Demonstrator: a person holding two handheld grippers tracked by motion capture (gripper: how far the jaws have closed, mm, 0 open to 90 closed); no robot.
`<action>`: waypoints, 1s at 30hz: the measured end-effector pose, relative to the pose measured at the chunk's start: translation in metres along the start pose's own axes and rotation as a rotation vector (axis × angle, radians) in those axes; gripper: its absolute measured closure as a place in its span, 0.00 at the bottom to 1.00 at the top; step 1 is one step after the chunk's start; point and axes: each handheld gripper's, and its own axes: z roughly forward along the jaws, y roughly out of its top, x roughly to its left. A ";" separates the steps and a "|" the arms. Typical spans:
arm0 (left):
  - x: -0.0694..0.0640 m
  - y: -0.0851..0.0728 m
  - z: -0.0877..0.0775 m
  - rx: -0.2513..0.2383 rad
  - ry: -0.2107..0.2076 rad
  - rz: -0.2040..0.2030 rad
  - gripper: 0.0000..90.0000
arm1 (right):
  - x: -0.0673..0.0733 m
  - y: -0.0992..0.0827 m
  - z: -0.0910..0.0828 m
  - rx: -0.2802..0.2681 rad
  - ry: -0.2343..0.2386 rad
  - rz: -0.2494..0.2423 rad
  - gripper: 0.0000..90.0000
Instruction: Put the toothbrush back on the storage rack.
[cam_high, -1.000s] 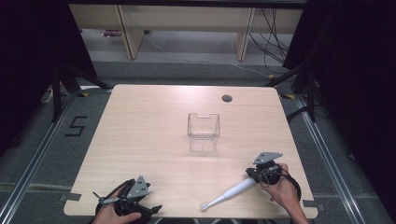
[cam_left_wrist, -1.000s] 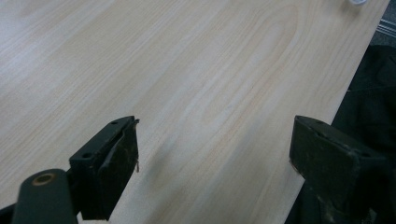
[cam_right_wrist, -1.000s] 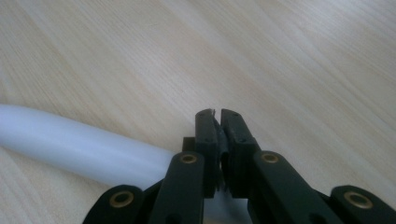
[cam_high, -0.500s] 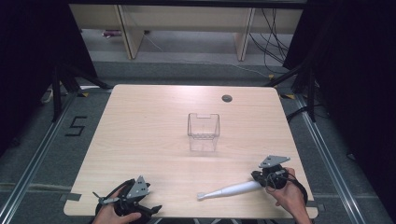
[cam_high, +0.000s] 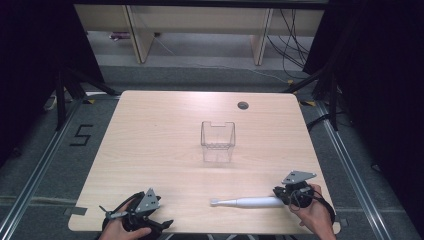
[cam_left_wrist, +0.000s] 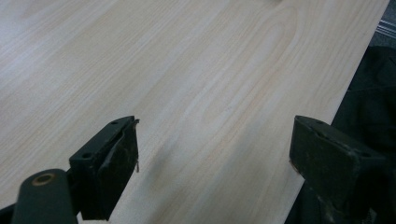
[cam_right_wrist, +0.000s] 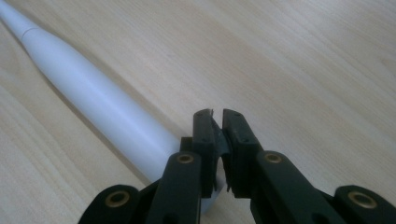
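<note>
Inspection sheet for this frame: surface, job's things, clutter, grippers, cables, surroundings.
Surface: light wooden table with a round cable hole near its far edge.
Job's things: white electric toothbrush lying flat near the front edge; clear plastic container upright at the centre, apparently empty.
Clutter: nothing seen.
Grippers: left gripper open over bare wood; right gripper shut, with the toothbrush handle running beside and under one jaw, not between them.
Cables: loose wires on the floor behind the table.
Surroundings: pale shelving beyond; a 5 marked on the floor.
</note>
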 end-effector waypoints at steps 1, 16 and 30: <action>0.000 0.000 0.000 0.001 0.000 0.000 0.17 | 0.000 -0.001 -0.001 -0.001 0.011 -0.005 0.93; 0.001 0.000 0.000 0.009 -0.004 0.001 0.17 | 0.004 -0.006 -0.012 0.014 -0.003 0.011 0.90; 0.001 0.000 0.001 -0.001 0.007 -0.004 0.17 | 0.026 0.024 -0.018 0.002 0.052 -0.176 0.66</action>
